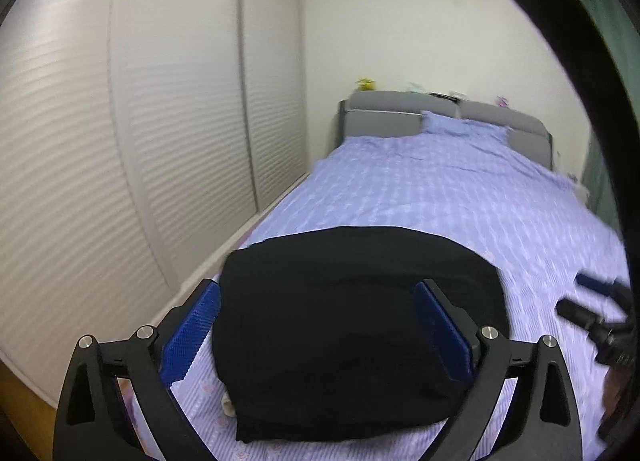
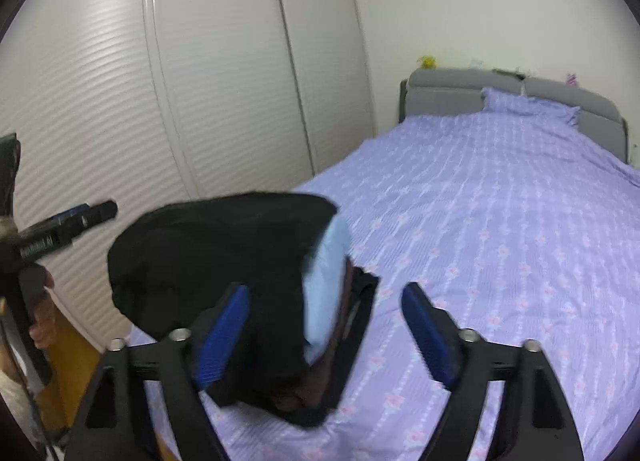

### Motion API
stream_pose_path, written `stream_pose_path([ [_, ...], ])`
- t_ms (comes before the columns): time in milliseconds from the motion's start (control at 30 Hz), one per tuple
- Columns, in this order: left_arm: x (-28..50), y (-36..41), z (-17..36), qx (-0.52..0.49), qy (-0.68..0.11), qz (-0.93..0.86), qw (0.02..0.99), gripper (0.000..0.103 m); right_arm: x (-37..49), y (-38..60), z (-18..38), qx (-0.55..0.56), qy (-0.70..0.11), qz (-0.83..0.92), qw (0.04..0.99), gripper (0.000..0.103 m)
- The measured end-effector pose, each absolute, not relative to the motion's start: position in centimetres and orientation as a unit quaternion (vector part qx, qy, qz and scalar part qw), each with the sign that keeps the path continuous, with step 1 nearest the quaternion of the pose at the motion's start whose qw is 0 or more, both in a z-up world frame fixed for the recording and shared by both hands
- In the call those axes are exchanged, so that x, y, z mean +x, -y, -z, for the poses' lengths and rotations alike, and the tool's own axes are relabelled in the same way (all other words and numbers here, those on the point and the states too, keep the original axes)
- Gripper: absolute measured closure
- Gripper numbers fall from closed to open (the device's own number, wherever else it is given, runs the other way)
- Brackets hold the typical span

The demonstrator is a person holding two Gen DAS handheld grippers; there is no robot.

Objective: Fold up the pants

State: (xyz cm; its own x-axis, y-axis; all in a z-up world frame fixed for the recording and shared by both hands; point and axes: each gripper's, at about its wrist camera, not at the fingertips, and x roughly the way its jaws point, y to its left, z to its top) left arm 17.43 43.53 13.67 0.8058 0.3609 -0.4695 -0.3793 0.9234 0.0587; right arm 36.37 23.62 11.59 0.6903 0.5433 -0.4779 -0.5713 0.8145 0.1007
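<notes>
The black pants (image 1: 352,325) lie folded into a compact bundle on the purple bedspread (image 1: 460,197), near the bed's front left corner. My left gripper (image 1: 316,333) is open, its blue pads on either side of the bundle and clear of it. In the right wrist view the pants (image 2: 224,261) show a pale blue inner panel (image 2: 326,289) along their right edge. My right gripper (image 2: 326,335) is open above the bundle's right end, holding nothing. The right gripper shows at the right edge of the left wrist view (image 1: 600,321), and the left gripper at the left edge of the right wrist view (image 2: 60,229).
White ribbed wardrobe doors (image 1: 140,141) run along the bed's left side. A grey headboard (image 1: 400,117) and a purple pillow (image 1: 460,127) are at the far end. Wooden floor (image 2: 76,373) shows by the bed's corner.
</notes>
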Motion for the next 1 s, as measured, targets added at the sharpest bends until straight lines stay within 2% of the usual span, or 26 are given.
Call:
stream_pose_path([
  [133,16.3,-37.2,-14.7,0.014,-0.234,-0.162,0.959,0.000,33.4,-18.3,-12.7,-0.036,-0.219,-0.274,0.936,0.010],
  [400,14.9,-27.4,-15.8,0.019,-0.225,-0.087,0.970,0.000,28.5,-7.8,-13.9,-0.034,-0.203,-0.202,0.957,0.005],
  [733,11.7,-16.9,-13.2,0.026,-0.224,-0.059,0.973,0.000,21.1,5.0,-13.3,0.016,-0.195,-0.104,0.975,0.003],
  [1000,8.2,-10.9,-11.6,0.018,-0.230,-0.038,0.972,0.000,15.4,11.7,-12.1,0.005,-0.198,-0.059,0.978,0.003],
])
